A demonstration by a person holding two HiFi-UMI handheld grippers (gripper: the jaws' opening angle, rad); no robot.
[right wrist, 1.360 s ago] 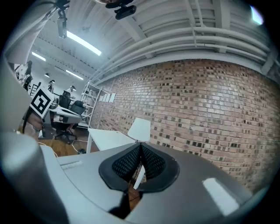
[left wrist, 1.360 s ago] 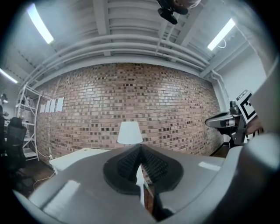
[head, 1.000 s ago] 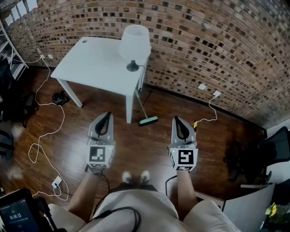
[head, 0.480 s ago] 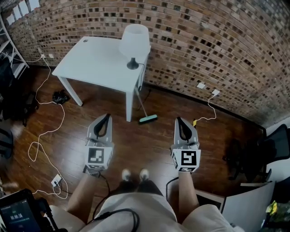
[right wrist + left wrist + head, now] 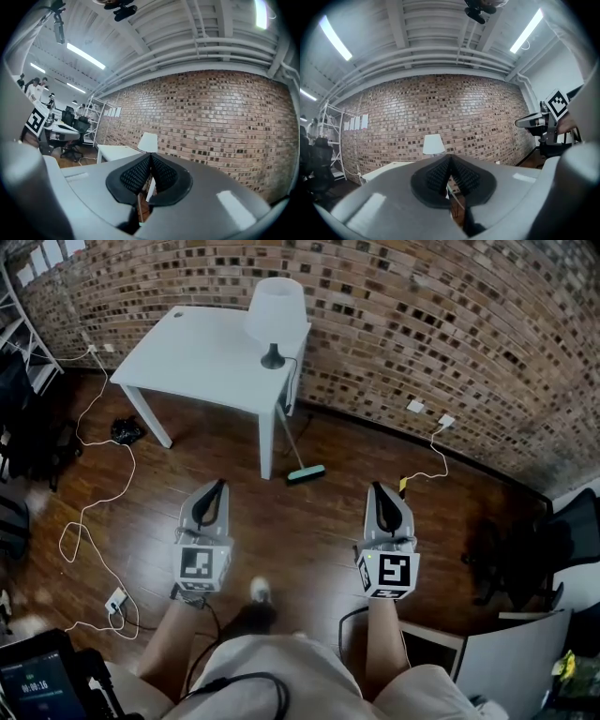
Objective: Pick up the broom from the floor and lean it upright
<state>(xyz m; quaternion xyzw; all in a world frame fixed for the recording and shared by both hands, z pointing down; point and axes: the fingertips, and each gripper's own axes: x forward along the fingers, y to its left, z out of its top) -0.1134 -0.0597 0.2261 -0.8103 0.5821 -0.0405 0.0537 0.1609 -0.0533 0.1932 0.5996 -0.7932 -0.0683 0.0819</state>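
Left gripper (image 5: 217, 487) and right gripper (image 5: 379, 489), jaws together, lower in the head view than before; one shoe (image 5: 260, 590), not two.

White table (image 5: 202, 357), teal broom (image 5: 306, 474)

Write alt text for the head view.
The left hand-held gripper and right hand-held gripper, shut and empty, point toward a broom slanting beside a white table, its head on the wooden floor. A lamp stands on the table.
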